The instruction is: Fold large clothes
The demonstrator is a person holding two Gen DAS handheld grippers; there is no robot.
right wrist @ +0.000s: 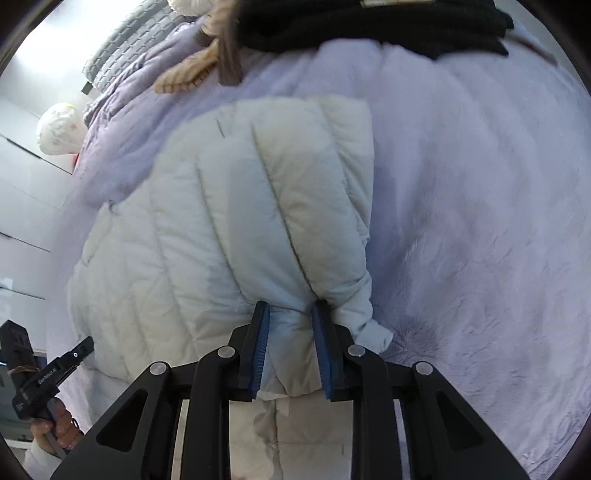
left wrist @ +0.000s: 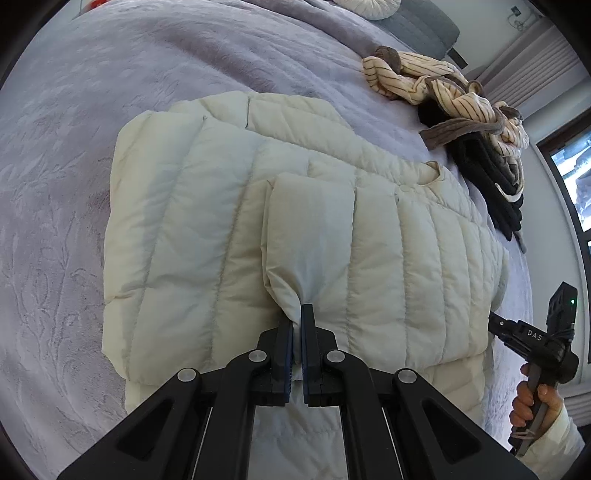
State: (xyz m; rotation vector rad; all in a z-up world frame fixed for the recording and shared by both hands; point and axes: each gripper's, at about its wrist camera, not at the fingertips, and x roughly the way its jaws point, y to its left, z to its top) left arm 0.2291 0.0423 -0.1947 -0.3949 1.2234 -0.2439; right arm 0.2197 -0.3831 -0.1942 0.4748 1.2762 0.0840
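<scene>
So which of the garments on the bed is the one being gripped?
The cream puffer jacket, spread flat nearest the cameras. Both the left gripper and right gripper pinch its edge. The striped garment and black one lie untouched beyond it.

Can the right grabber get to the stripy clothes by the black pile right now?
Probably not: the right gripper is clamped on the cream quilted puffer jacket, and the crumpled beige brown-striped garment lies beyond it.

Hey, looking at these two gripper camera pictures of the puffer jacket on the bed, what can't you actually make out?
- Jacket near hem: both views, hidden behind each gripper's black frame.
- Dark clothes: right wrist view, cut off by the top edge.
- Striped garment: left wrist view, crumpled, so its type is unclear.
- Right gripper fingertips: left wrist view, hidden behind the jacket's edge.
- Blanket: right wrist view, blurred.
</scene>
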